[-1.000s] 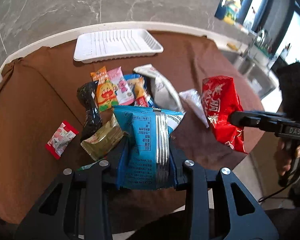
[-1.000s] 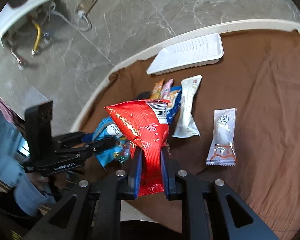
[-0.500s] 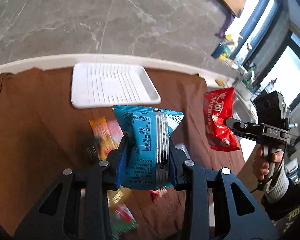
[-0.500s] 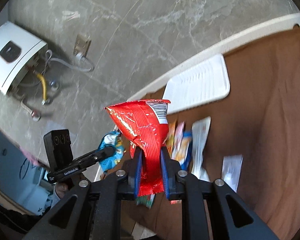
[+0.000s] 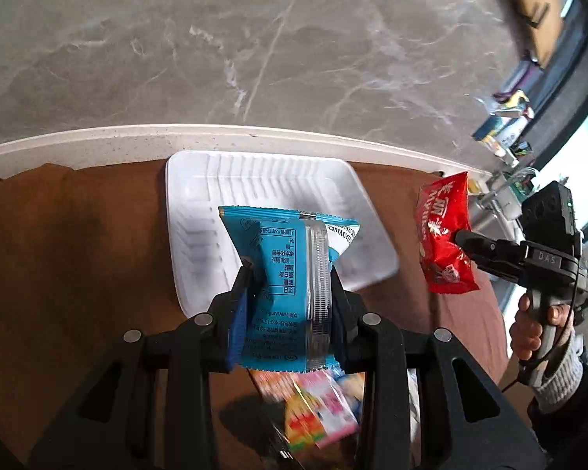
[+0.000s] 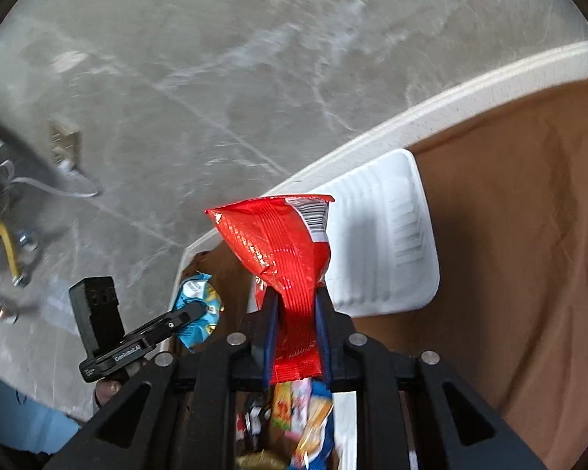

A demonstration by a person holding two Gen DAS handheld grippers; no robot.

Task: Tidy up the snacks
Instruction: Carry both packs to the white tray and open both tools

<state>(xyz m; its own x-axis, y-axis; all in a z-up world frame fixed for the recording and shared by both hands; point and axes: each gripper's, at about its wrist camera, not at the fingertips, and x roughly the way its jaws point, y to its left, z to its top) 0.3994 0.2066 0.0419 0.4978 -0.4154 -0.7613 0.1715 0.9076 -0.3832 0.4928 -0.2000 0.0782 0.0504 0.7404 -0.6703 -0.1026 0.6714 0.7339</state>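
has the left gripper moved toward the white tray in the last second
Yes. The left gripper, shut on the blue packet, has moved forward: the white tray, earlier far across the brown cloth, now lies just beyond its fingers.

Blue snack packet [image 5: 284, 286]: upright, back label facing camera, clamped at its lower half, held above white ribbed tray [image 5: 215, 203]. Red snack bag [image 6: 290, 270]: upright, crinkled, barcode at top, pinched low, near tray's edge. Remaining packets [image 5: 317, 411] lie blurred on tabletop below.
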